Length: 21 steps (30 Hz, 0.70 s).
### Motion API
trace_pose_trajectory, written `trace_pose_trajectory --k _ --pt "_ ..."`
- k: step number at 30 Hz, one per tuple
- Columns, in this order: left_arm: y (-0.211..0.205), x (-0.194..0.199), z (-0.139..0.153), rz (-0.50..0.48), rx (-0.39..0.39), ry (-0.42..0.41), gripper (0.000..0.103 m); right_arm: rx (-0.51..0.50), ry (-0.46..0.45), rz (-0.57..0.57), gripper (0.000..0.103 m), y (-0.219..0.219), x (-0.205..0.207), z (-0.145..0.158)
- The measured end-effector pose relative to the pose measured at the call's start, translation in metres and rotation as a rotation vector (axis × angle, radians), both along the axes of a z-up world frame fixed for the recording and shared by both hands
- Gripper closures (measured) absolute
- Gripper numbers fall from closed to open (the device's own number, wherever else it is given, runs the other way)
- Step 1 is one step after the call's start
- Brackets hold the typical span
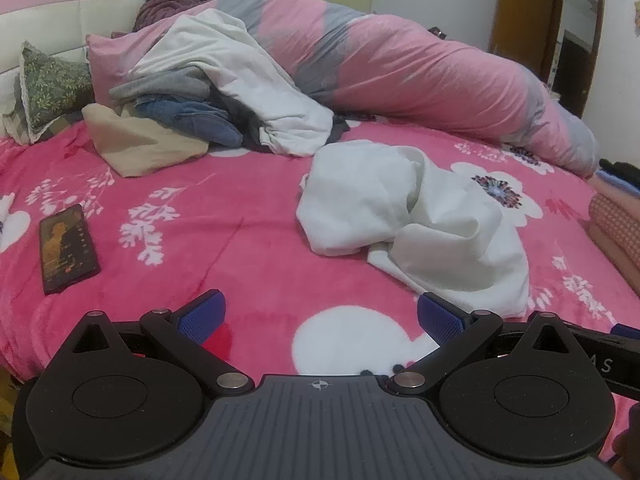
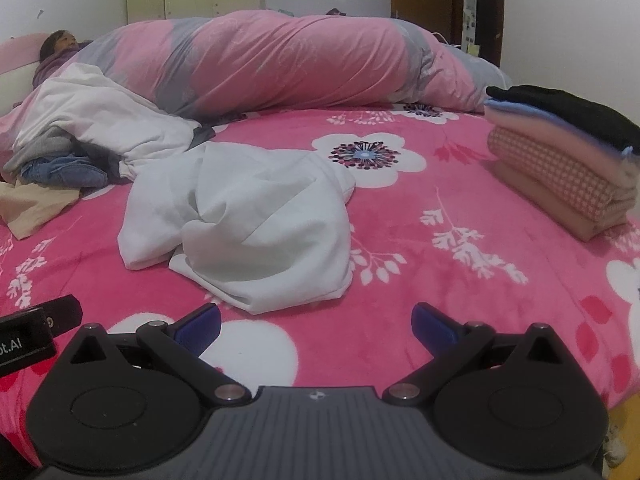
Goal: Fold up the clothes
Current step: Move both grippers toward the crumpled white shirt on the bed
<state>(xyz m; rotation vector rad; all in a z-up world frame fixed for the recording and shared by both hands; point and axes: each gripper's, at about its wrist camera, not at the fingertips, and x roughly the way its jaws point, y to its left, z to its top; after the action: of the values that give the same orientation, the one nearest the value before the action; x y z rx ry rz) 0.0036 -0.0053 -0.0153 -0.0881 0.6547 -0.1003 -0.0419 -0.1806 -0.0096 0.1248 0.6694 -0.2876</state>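
1. Left wrist view: my left gripper (image 1: 319, 314) hangs over the near edge of the bed (image 1: 224, 240), jaws wide and empty. The crumpled white garment (image 1: 408, 216) lies ahead toward the right, apart from the unfolded heap (image 1: 192, 100) near the headboard, probably pulled out to be folded next.

2. Right wrist view: my right gripper (image 2: 316, 326) is also spread wide, holding nothing. The white garment (image 2: 248, 216) sits mid-bed, just ahead. A folded stack (image 2: 560, 156) rests by the right edge, seemingly kept clear of the work.

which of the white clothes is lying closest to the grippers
The crumpled white garment lying alone mid-bed, just ahead of both open grippers. The other white cloth lies farther back, draped over the unfolded pile by the quilt.
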Motion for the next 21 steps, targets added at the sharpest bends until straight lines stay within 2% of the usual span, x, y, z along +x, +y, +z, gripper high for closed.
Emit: trace_pose_trajectory --k 21 --pt "-0.011 0.017 0.0 -0.011 0.042 -0.011 0.0 0.022 -0.009 0.0 0.0 -0.009 0.021 -0.002"
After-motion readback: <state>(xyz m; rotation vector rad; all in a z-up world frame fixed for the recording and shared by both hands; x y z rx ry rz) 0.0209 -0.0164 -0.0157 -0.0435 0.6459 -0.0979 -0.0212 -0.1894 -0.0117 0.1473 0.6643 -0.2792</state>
